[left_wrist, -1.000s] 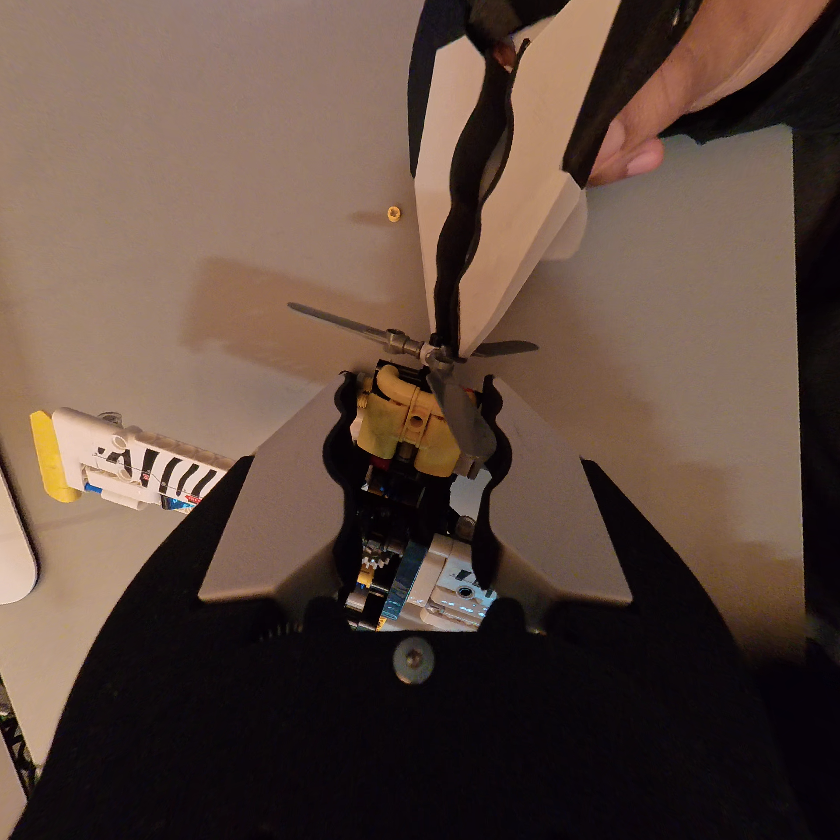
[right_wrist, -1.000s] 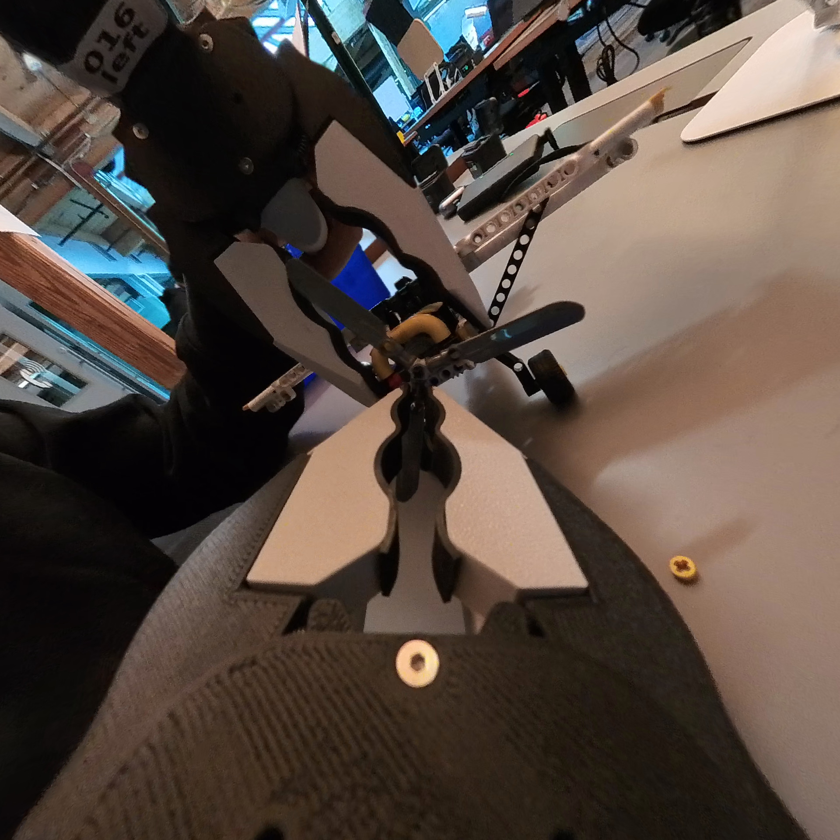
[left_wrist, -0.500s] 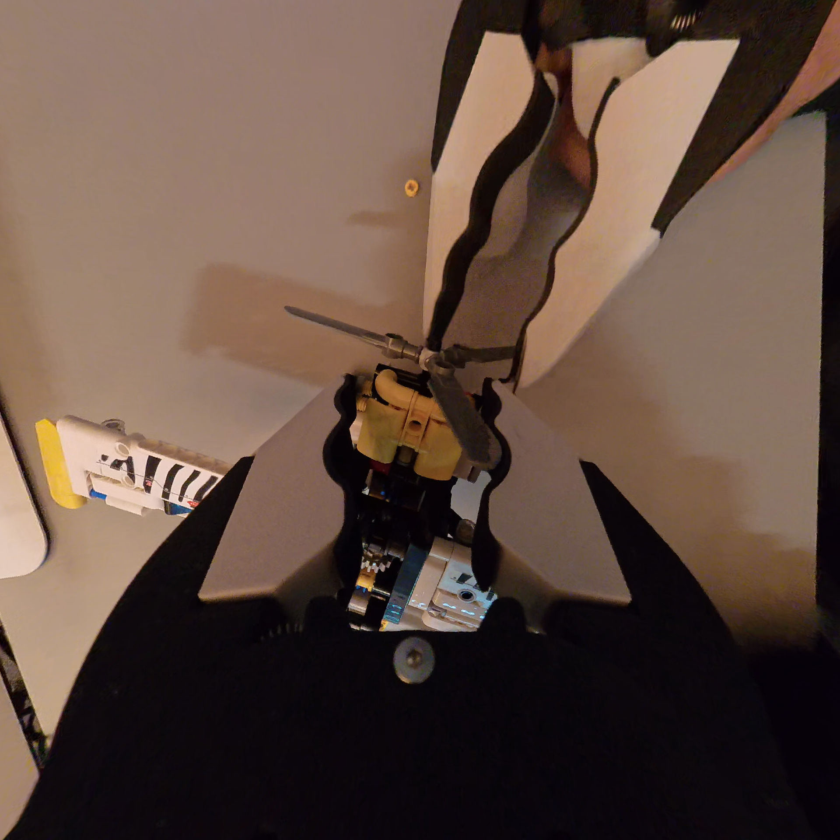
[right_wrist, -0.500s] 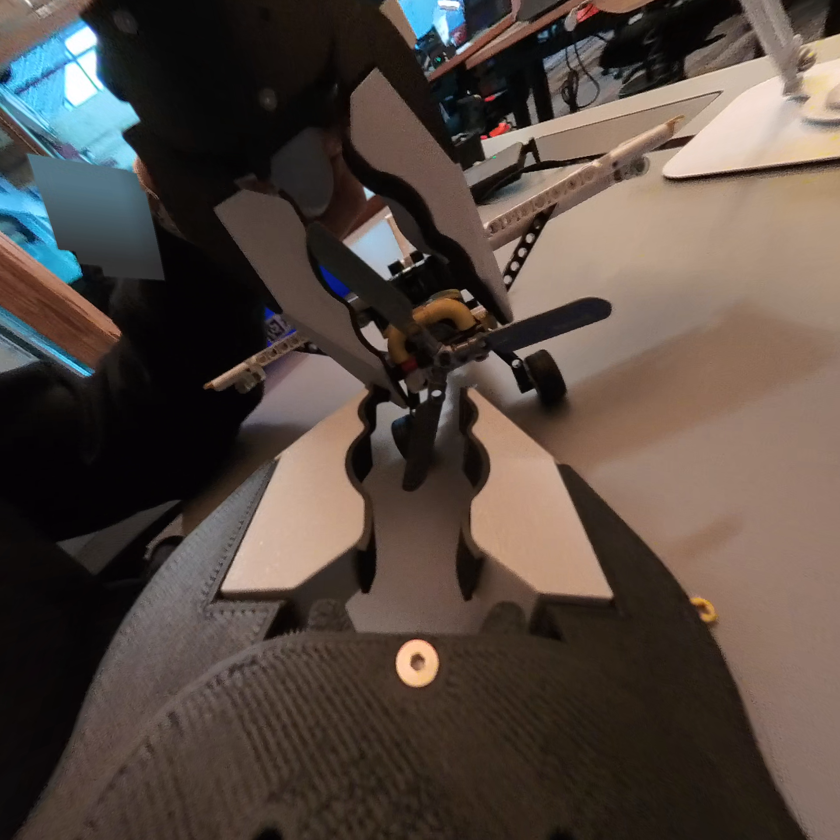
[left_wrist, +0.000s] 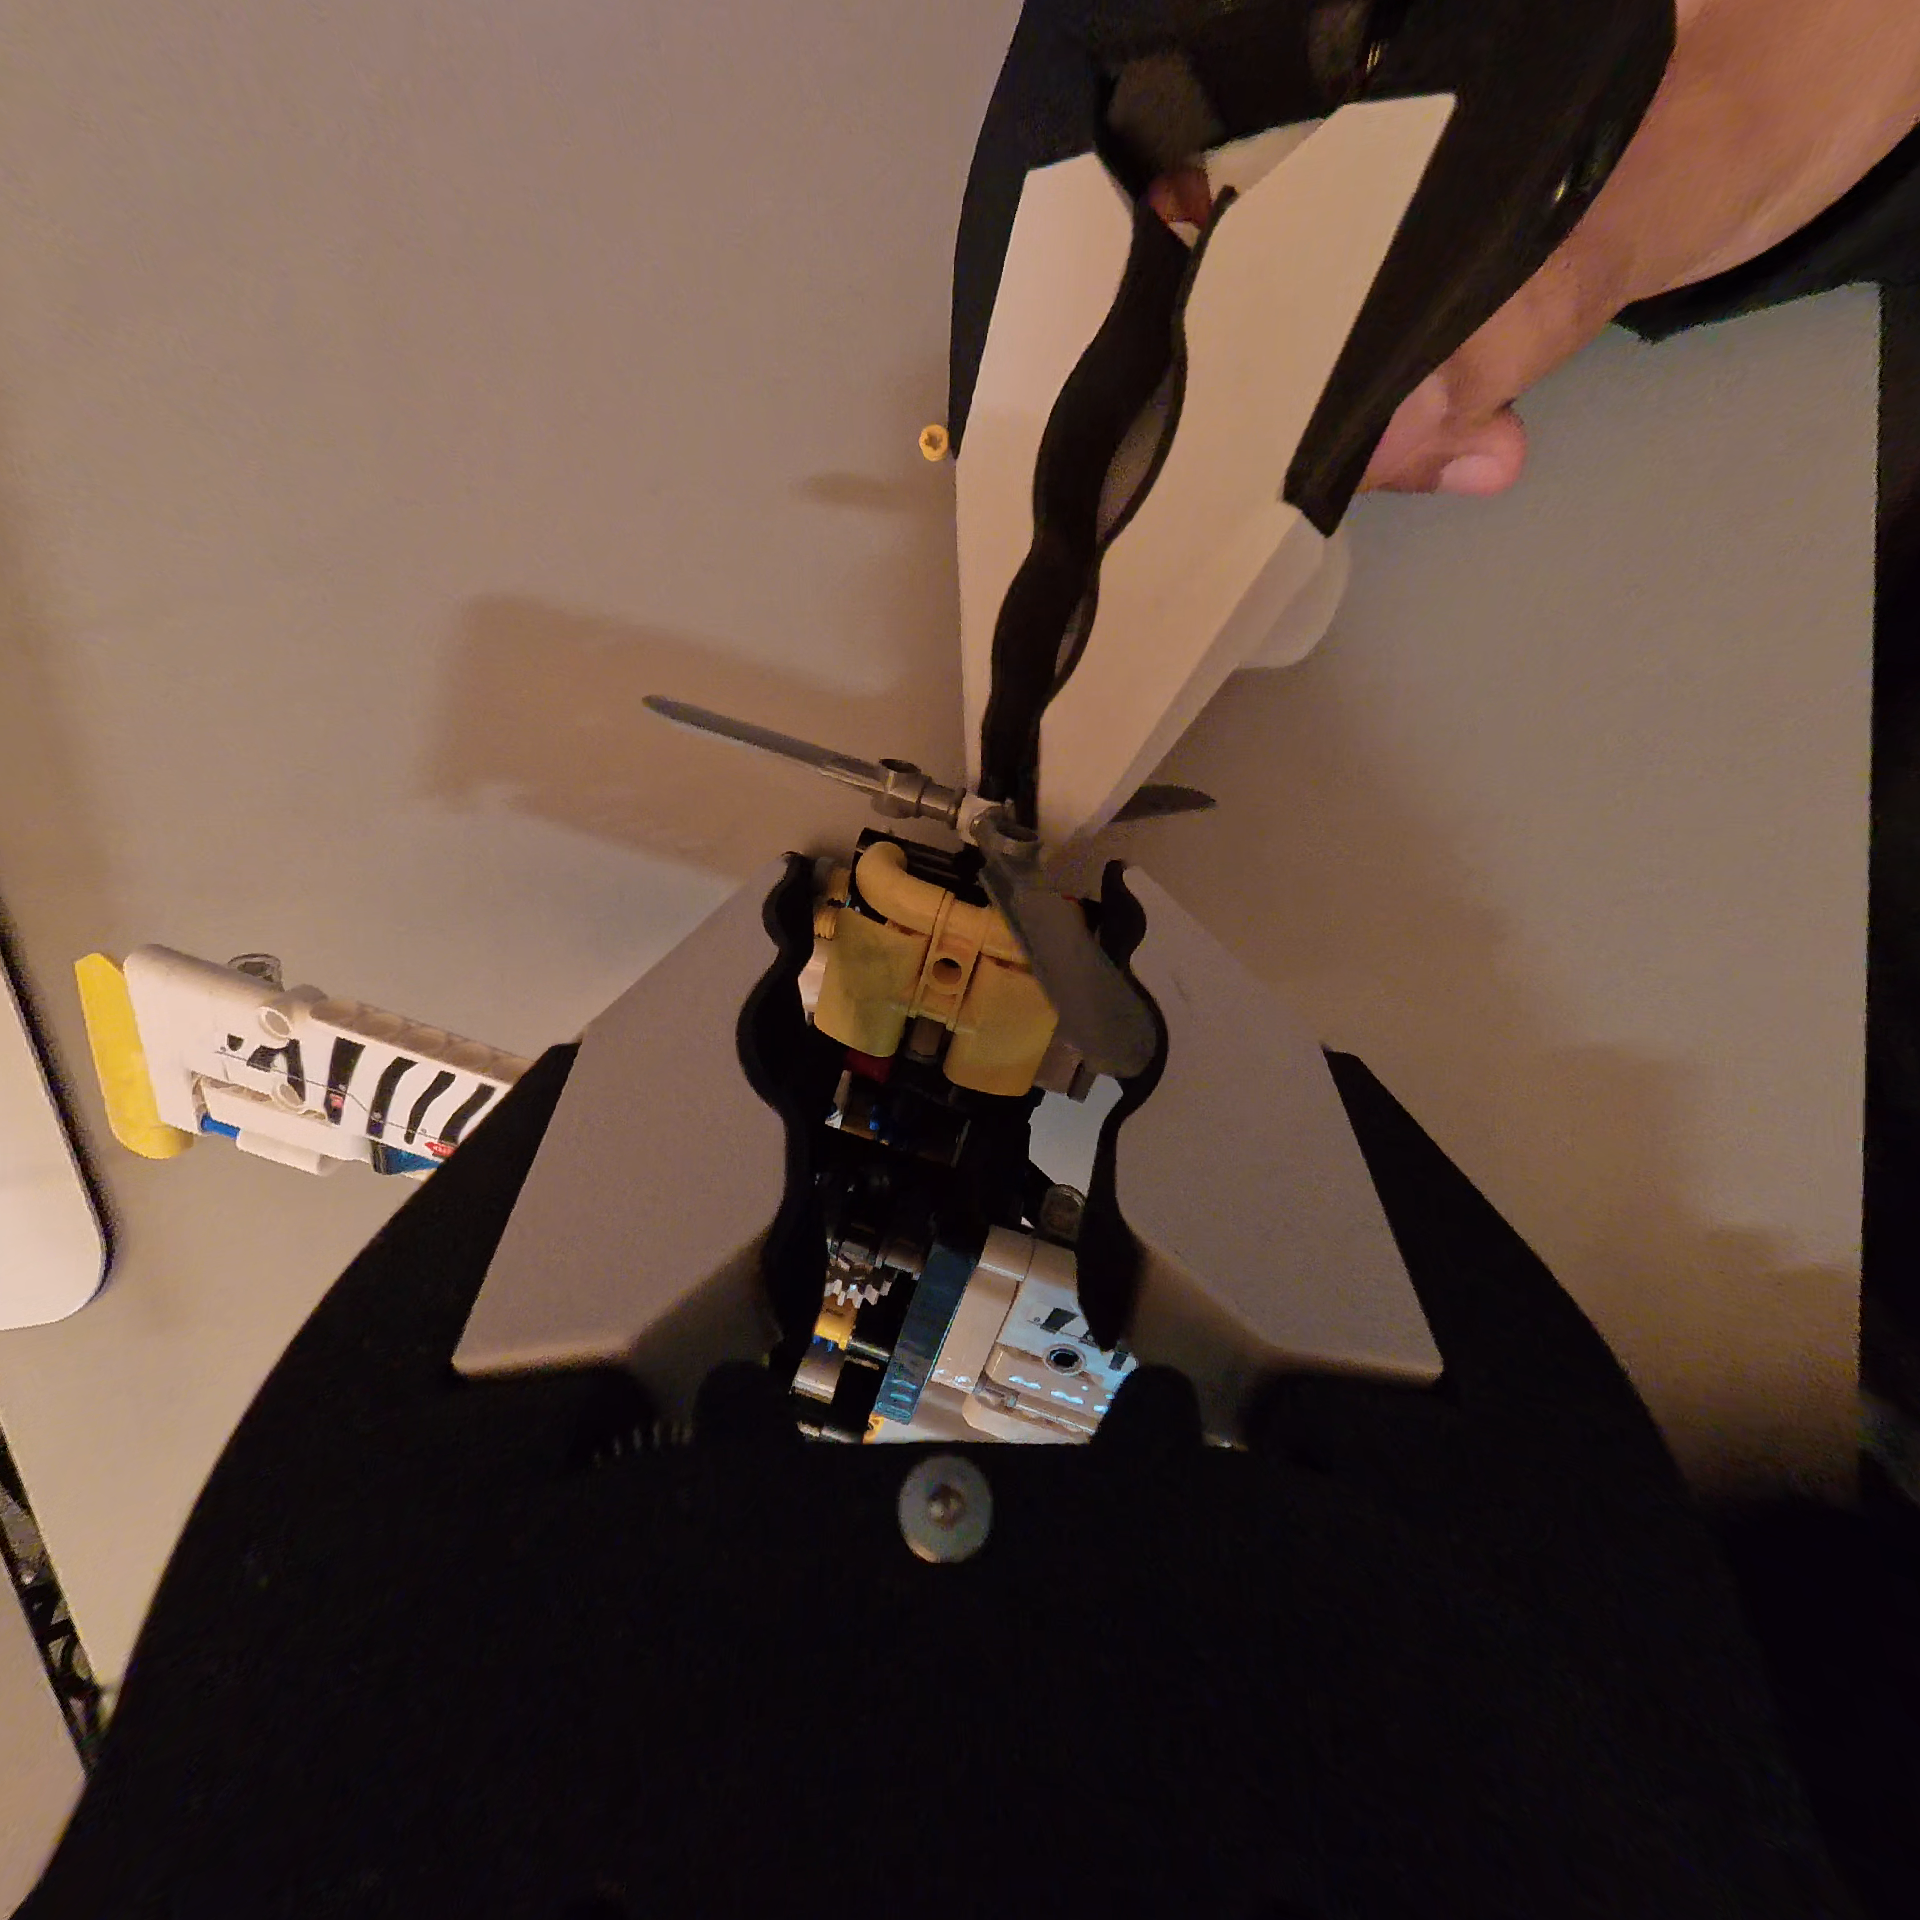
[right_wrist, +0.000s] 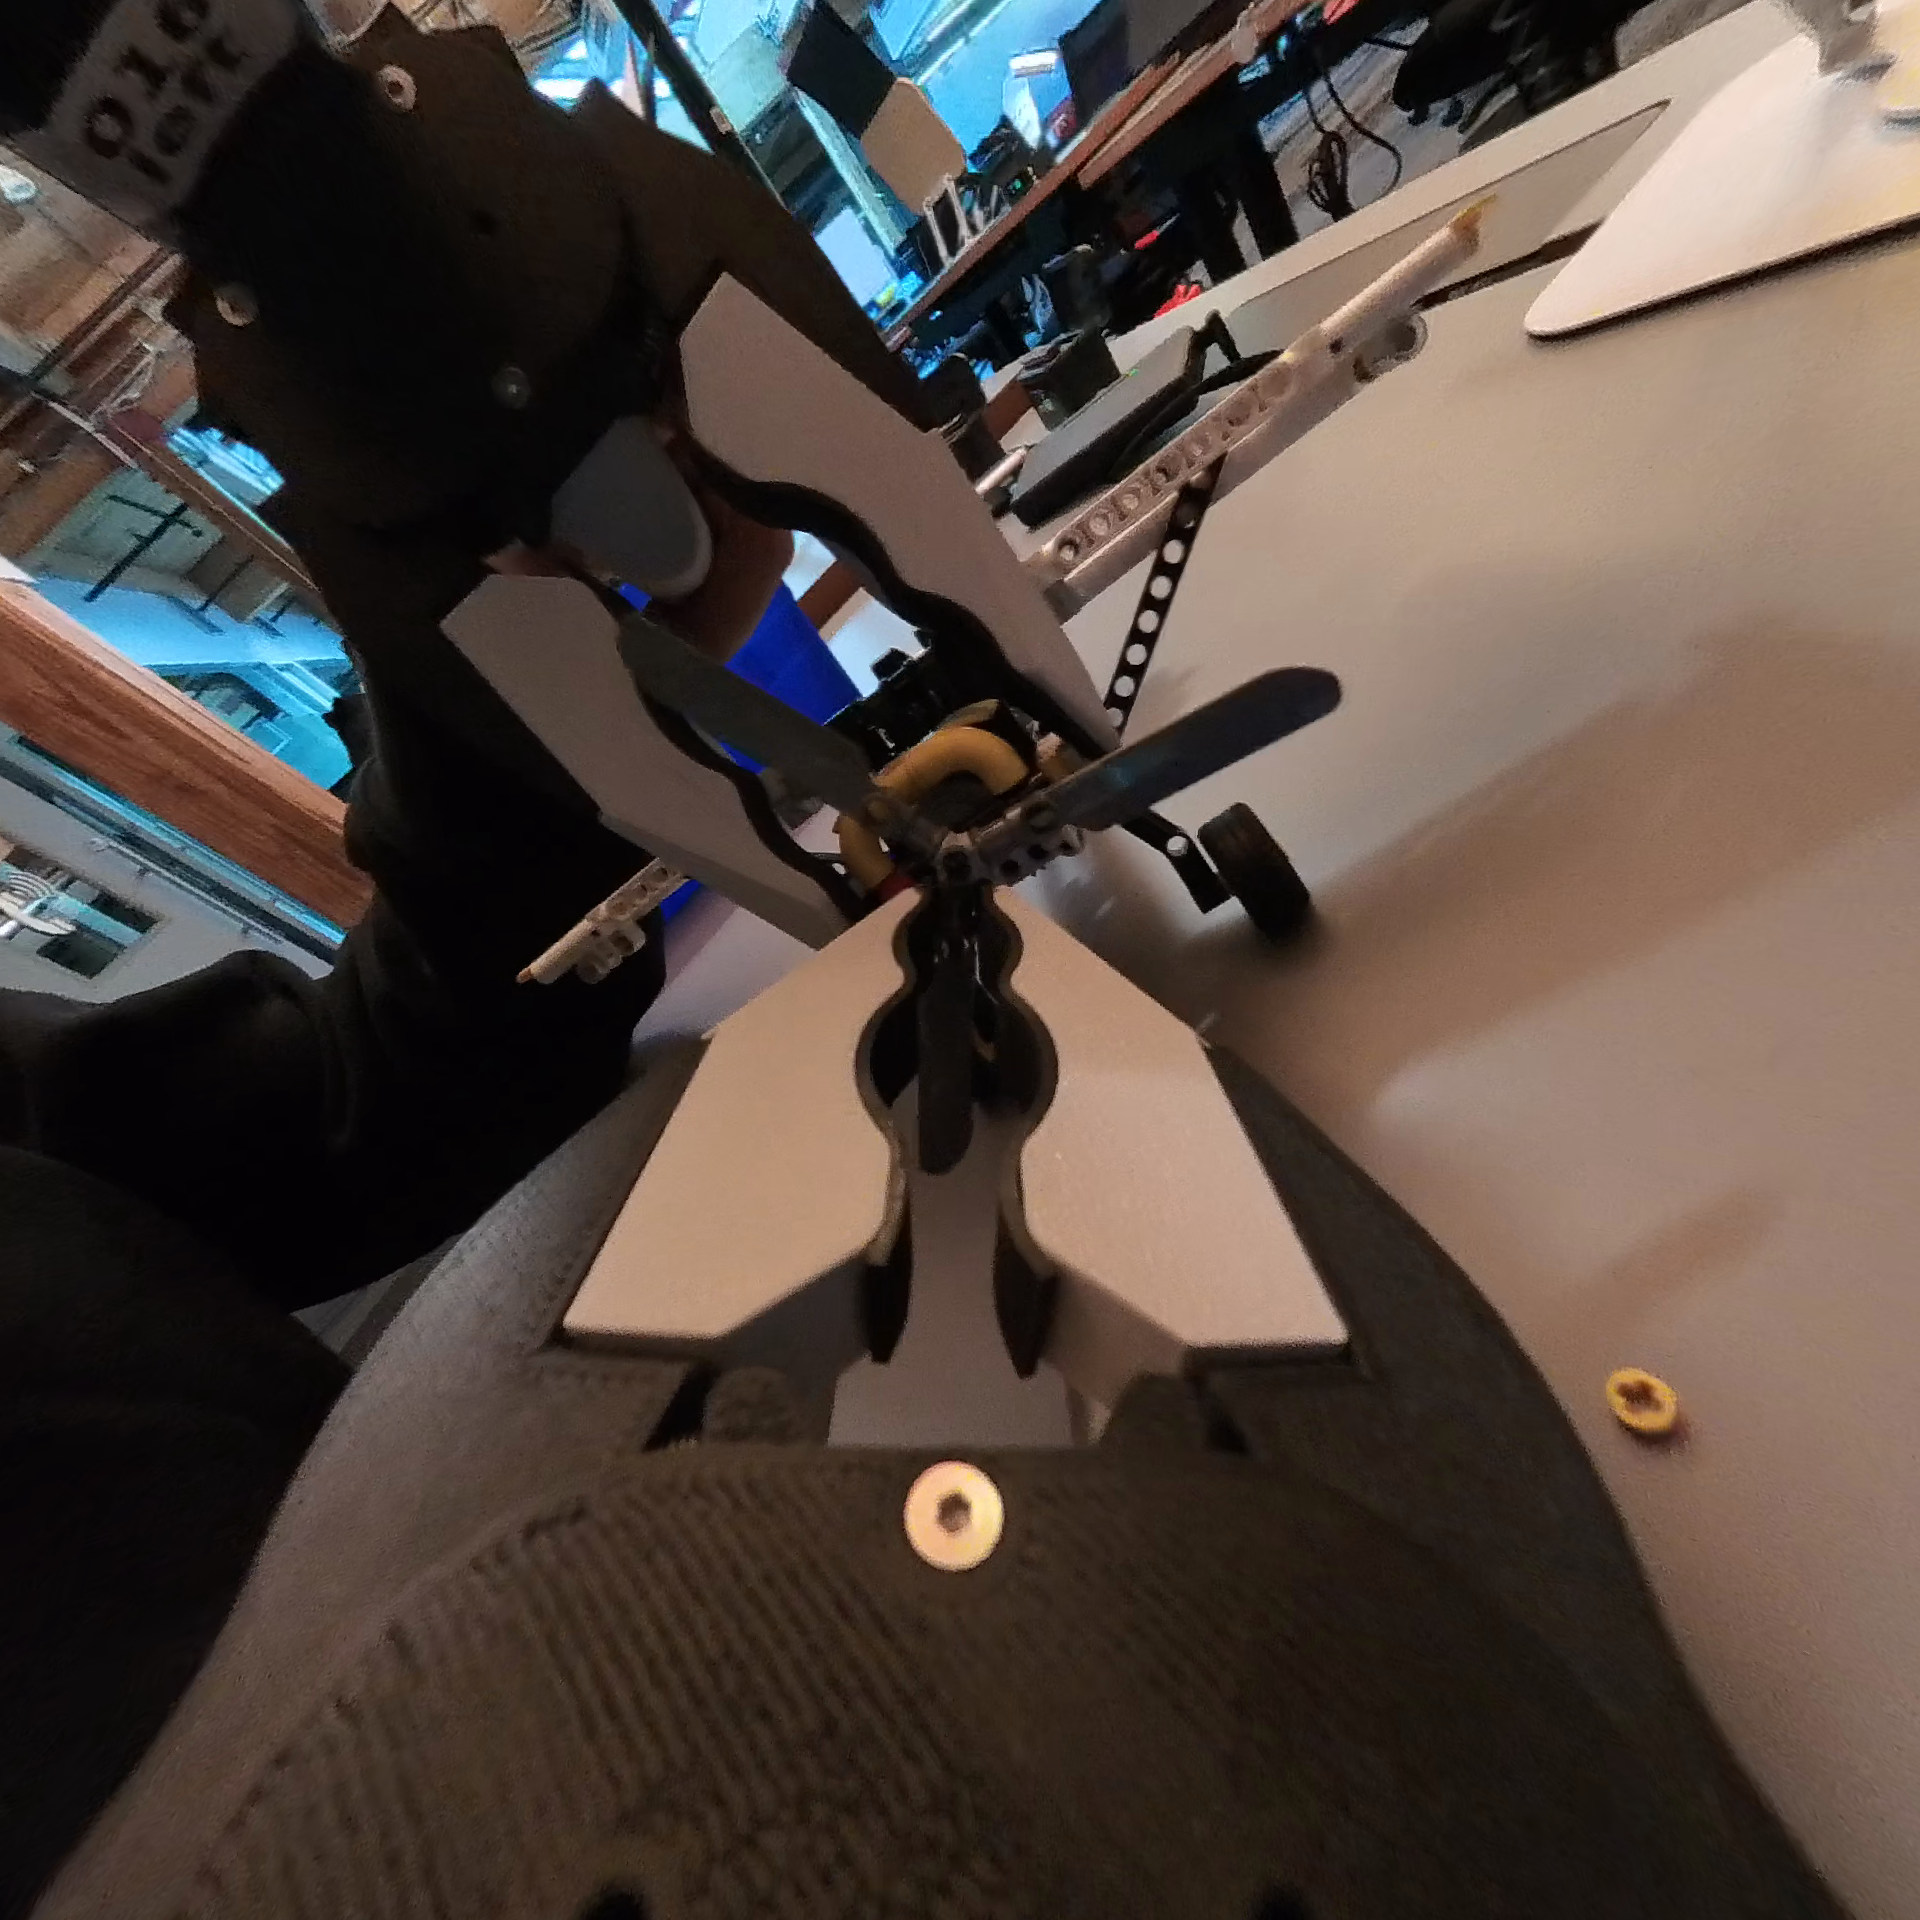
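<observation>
A toy plane built of bricks, with a yellow engine block (left_wrist: 935, 977) and a grey three-blade propeller (left_wrist: 977, 812), stands on the grey table (left_wrist: 416, 416). My left gripper (left_wrist: 951, 883) is shut on the plane's nose, with the engine block between its pads. My right gripper (right_wrist: 956, 914) is shut on the propeller blade (right_wrist: 940, 1070) that points toward it. In the left wrist view the right gripper (left_wrist: 1013, 810) comes in from above with its tips at the propeller hub. In the right wrist view the left gripper (right_wrist: 966, 800) holds the nose behind the propeller (right_wrist: 951, 862).
A small yellow ring (left_wrist: 935, 441) lies loose on the table; it also shows in the right wrist view (right_wrist: 1642, 1403). The plane's striped white wing (left_wrist: 312, 1070) reaches left. One black wheel (right_wrist: 1252, 868) rests on the table. A white flat base (right_wrist: 1714, 208) lies beyond. The table edge (left_wrist: 1870, 935) is at right. Only a small space, under 4 cm, lies between the two pairs of fingers.
My right gripper opened around the propeller blade half a second ago and has shut on it again. The left gripper has kept its hold on the plane's nose.
</observation>
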